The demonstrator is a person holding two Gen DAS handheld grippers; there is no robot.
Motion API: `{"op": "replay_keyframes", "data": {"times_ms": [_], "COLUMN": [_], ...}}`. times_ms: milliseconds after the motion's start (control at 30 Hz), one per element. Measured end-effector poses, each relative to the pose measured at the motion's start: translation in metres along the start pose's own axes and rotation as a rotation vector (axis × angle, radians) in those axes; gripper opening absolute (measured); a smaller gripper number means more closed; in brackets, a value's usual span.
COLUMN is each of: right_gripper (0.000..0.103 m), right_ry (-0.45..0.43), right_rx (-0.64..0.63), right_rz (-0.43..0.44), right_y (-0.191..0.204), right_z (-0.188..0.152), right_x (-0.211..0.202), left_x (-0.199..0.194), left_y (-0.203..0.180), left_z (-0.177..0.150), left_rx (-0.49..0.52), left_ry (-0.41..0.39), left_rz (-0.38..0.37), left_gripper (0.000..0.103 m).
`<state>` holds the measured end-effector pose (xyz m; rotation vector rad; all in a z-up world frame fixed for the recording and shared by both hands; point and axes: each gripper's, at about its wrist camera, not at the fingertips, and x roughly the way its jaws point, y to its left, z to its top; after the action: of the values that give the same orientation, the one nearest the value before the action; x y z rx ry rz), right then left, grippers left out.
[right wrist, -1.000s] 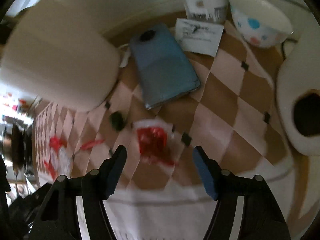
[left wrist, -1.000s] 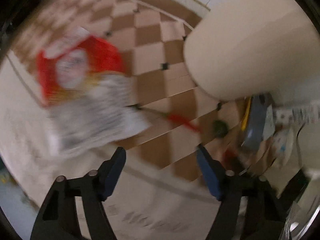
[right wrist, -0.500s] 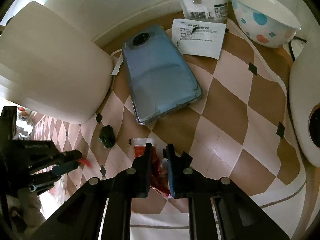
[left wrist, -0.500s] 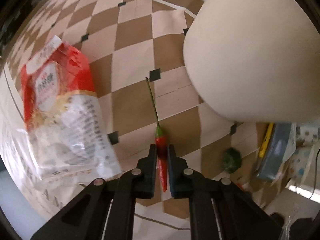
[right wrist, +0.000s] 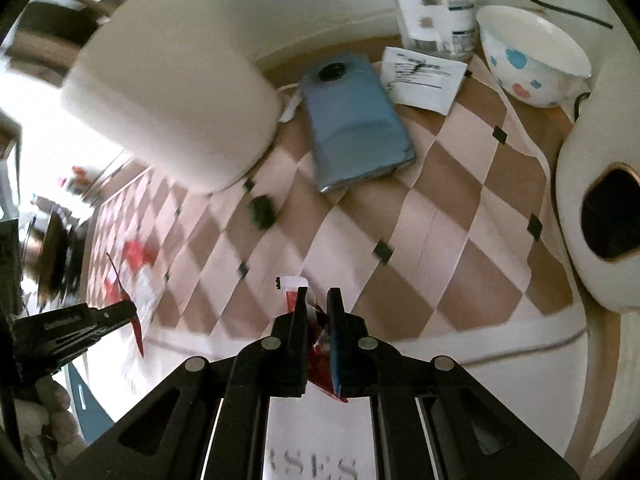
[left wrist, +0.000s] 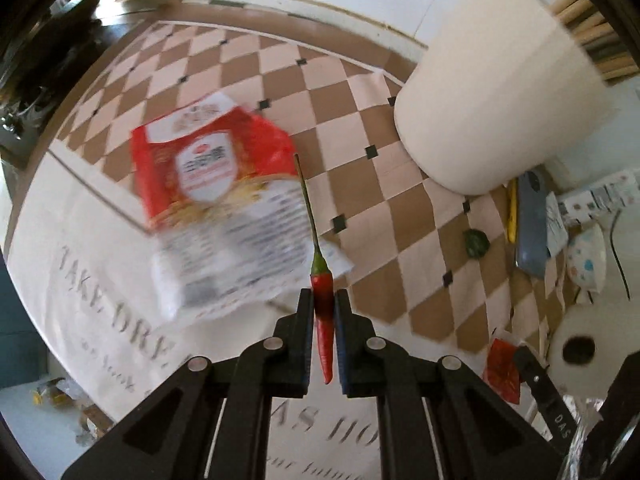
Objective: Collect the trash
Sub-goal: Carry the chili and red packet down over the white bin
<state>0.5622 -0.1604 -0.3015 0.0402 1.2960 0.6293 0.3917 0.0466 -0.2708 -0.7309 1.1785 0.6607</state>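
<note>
My left gripper (left wrist: 323, 300) is shut on a red chili pepper (left wrist: 322, 292) with a long green stem, held above the checkered tablecloth (left wrist: 372, 208). It also shows in the right wrist view (right wrist: 134, 320), at the left. My right gripper (right wrist: 318, 296) is shut on a small red sauce packet (right wrist: 291, 292), lifted off the cloth; the packet shows in the left wrist view (left wrist: 502, 368) too. A red and white food bag (left wrist: 212, 192) lies on the table left of the chili. A small dark green scrap (left wrist: 475, 242) lies near the bucket.
A large cream bucket (left wrist: 500, 100) stands at the back. A blue phone (right wrist: 352, 120), a white paper slip (right wrist: 424, 74), a spotted bowl (right wrist: 532, 56) and a paper roll (right wrist: 600, 208) sit to the right.
Both grippers closed, the left on the chili and the right on the red packet, then lifted them off the cloth and pulled back.
</note>
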Motion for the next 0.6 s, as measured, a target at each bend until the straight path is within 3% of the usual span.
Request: {"op": "replay_keyframes", "data": {"times_ms": [333,600], "right_gripper": [0.008,0.008], "right_ry": [0.025,0.074], "right_rx": [-0.121,-0.317], "right_rz": [0.077,0.132], "right_y": [0.073,0.182], "right_z": [-0.064,-0.149], "right_x": [-0.034,-0.037], "left_x": [-0.048,-0.080], "left_y": [0.085,0.198], "left_z": [-0.053,-0.120], "left_rx": [-0.012,-0.093], "left_ry": [-0.104,-0.174], "left_rz": [0.011,0.097], "left_gripper": [0.007,0.007]}}
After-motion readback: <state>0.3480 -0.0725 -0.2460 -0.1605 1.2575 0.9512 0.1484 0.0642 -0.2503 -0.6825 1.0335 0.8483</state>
